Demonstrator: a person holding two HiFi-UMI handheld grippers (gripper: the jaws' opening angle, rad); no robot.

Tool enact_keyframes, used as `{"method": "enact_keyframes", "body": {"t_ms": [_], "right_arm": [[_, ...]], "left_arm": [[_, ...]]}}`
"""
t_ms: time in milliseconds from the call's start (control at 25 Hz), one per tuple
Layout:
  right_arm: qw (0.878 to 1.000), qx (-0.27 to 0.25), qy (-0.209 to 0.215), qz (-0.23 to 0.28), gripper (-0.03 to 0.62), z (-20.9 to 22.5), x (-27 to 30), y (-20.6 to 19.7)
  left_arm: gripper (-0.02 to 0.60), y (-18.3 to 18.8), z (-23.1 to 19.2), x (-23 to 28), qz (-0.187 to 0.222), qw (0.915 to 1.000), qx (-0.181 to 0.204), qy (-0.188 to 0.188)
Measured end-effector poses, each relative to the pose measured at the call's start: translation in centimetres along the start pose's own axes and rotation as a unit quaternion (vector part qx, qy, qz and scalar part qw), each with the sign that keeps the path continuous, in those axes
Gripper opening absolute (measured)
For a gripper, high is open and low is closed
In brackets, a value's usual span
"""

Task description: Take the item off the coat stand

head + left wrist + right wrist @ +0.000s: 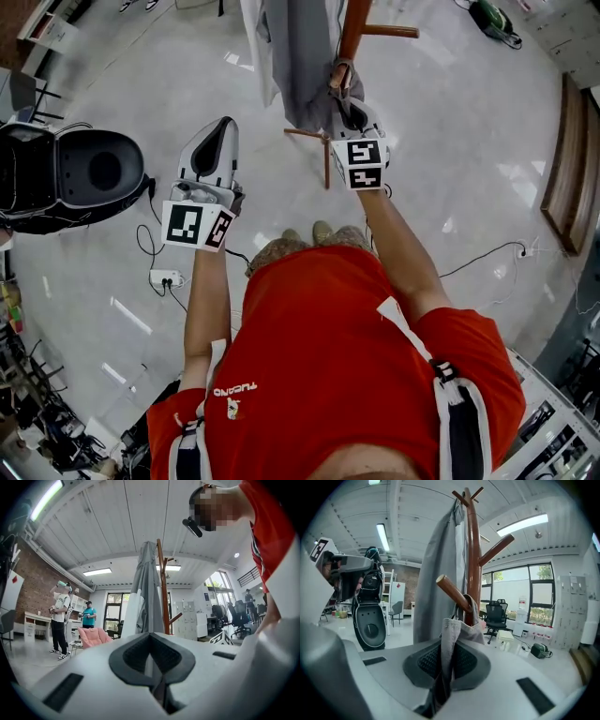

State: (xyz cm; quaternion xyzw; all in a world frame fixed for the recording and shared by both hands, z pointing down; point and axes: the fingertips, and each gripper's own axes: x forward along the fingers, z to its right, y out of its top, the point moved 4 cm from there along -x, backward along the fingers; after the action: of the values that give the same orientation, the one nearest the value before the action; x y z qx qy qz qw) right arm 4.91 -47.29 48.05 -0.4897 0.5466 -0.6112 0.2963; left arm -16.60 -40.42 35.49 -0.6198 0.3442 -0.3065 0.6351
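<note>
A brown wooden coat stand point(349, 33) point(473, 559) rises just ahead of me, with a long grey garment point(300, 56) point(436, 588) draped down its far side. A small grey cloth item point(457, 630) point(342, 80) hangs by its loop from a lower peg. My right gripper point(352, 112) point(445, 663) is shut on this cloth, which is pinched between the pads just below the peg. My left gripper point(214, 141) point(157, 667) is held left of the stand point(161, 588), shut with nothing in it.
A black open case point(75, 178) point(370, 616) stands on the floor to the left. A white power strip point(166, 277) and cables lie near my feet. The stand's feet point(314, 141) spread below the right gripper. Two people point(58, 616) stand far off, and an office chair point(494, 613) is behind the stand.
</note>
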Motion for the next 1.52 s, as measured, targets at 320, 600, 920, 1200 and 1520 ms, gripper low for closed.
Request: {"method": "enact_keyframes", "body": {"t_ms": [320,600,920,1200,1520], "right_arm": [[0.999,-0.018,0.015,0.035,0.031,-2.3,-4.7,3.6],[0.997,-0.031,0.049,0.056,0.031,-4.6,-8.9,5.5],[0.991,-0.022,0.097,0.092,0.031,-5.6,-14.7,7.7],[0.986,-0.017,0.119,0.118,0.029,-5.1,-17.5,9.5],[0.983,-0.027,0.127,0.131,0.028,-4.4,-18.6,10.0]], "left_arm": [[0.009,-0.3,0.1,0.0,0.002,0.9995,-0.017,-0.028],[0.009,-0.2,1.3,-0.6,0.012,0.9984,-0.029,-0.048],[0.009,1.2,3.2,-0.7,0.027,0.9966,-0.031,-0.071],[0.009,2.5,3.4,-0.5,0.035,0.9952,-0.022,-0.088],[0.009,3.1,4.8,-0.8,0.034,0.9943,-0.015,-0.100]]}}
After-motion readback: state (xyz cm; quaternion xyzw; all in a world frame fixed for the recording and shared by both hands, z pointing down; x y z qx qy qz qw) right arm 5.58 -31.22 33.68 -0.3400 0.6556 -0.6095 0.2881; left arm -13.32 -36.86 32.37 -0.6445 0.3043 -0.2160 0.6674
